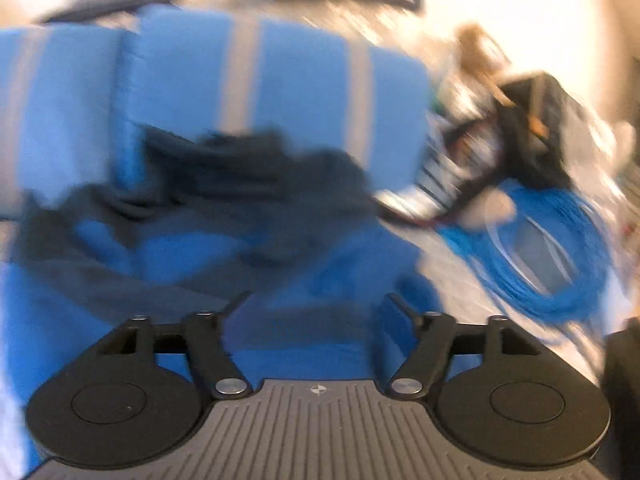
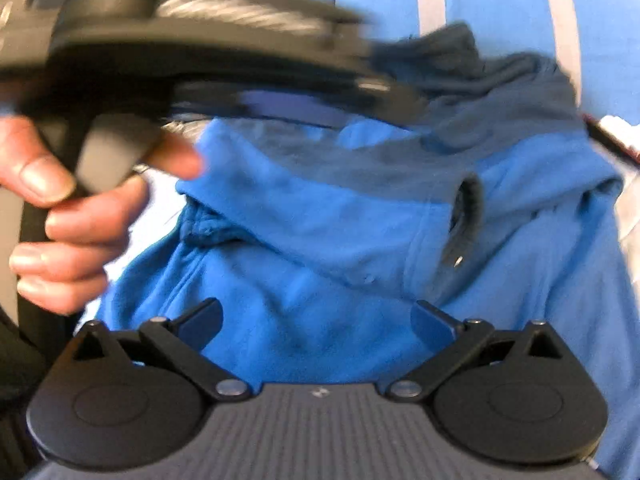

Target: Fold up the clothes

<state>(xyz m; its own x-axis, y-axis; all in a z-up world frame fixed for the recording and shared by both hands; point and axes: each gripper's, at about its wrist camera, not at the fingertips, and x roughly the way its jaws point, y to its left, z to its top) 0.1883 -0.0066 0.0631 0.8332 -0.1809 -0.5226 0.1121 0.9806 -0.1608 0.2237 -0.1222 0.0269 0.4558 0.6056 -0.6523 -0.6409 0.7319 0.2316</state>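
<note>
Two garments are lying in a crumpled heap on a blue-and-grey striped cushion seat: a bright blue fleece underneath and a dark grey piece draped over its far part. In the right wrist view the blue fleece is filling nearly the whole field, spreading straight ahead of the fingers and running off to the right, with a cuff or sleeve opening gaping toward the camera on the right side. The grey piece is sitting beyond it, up against the seat back. Neither garment is lying flat or squared, so as a judgement the folding is still open work, though how far along it is cannot be told from this heap.

The right gripper is standing wide, nothing between its fingers, and is hovering just above the near hem of the blue fleece, which makes it the nearer tool to that garment. The left gripper is also spread wide and holding nothing; its view is heavily blurred, showing the grey cloth lying ahead and slightly left, with the blue beneath. In the right view the left gripper's body is crossing the upper left, gripped by a hand, and its tip is reaching toward the grey piece.

Off the seat to the right, a coil of blue cable is lying on the floor, well apart from the clothes.
</note>
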